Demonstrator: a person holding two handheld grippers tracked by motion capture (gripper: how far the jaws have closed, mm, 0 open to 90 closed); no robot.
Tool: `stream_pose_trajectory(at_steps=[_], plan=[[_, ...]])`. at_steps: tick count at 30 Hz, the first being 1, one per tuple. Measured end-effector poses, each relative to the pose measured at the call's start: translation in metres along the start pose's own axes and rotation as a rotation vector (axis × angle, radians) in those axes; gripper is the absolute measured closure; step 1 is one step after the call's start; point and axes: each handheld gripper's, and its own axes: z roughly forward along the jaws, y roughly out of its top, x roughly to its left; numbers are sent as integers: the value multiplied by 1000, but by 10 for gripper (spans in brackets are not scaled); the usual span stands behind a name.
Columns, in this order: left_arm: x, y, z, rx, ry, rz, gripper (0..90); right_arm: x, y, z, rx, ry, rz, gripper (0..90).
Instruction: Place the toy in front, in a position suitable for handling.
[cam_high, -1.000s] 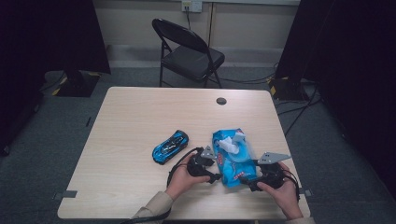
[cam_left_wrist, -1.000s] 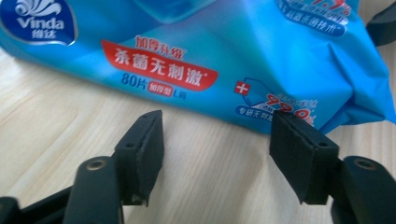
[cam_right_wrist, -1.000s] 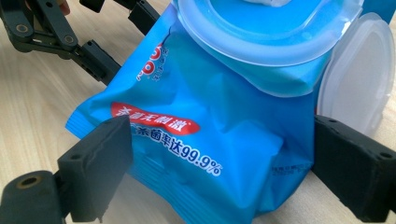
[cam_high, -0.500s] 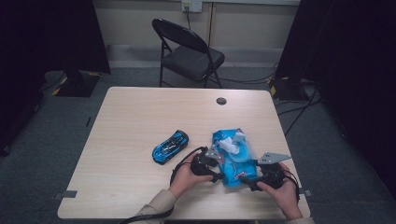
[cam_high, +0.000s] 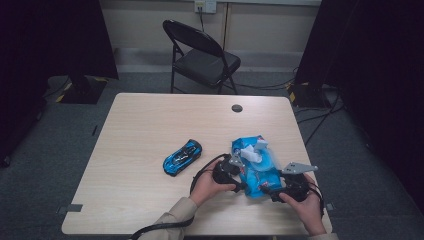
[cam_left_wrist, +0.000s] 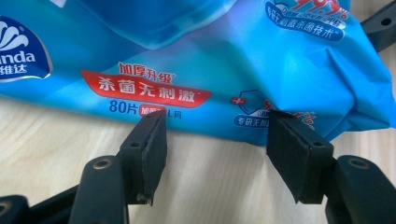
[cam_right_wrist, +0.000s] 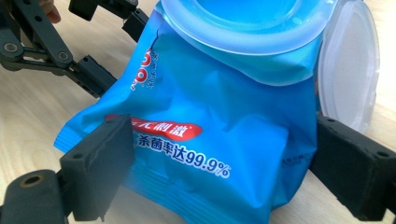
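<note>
Two grippers are held at the near edge of the surface (cam_high: 145, 125), one in each hand, with a blue pack of wet wipes (cam_high: 255, 165) lying between them. The right gripper (cam_right_wrist: 219, 172) is seen with its jaws closed on the near end of the pack, a pad pressed on each side of the crumpled foil. The left gripper (cam_left_wrist: 217, 140) stands at the pack's long side; its jaws have just been opening a little and are parted, their tips at the pack's lower edge without pressing it.

On the foil, "80" with Chinese characters, part of a brand ending in "nda" on a dark blue badge, a red banner with white Chinese writing and "99.9%" can be read. A round, translucent flip lid (cam_right_wrist: 350, 70) is swung open beside the pack's blue dispensing ring, and a white wipe (cam_high: 252, 152) is seen standing out of the opening in the high view.

Left of the pack, well apart from it, a blue toy car (cam_high: 182, 156) is parked on the pale wood-grain surface. Farther off, a small dark round disc (cam_high: 237, 108) is set near the far edge. Beyond the surface, a black folding chair (cam_high: 200, 55) is placed on grey carpet, with dark curtains at both sides and cables along the wall.
</note>
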Motion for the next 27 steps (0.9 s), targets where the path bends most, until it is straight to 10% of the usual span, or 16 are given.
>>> stream_pose_trajectory(at_steps=[18, 27], plan=[[-1, -31, -41, -6, 33, -11, 268, 9, 4, 10, 47, -90, 2, 86], [0, -54, -59, 0, 41, -23, 222, 6, 9, 25, 38, -85, 91, 39]])
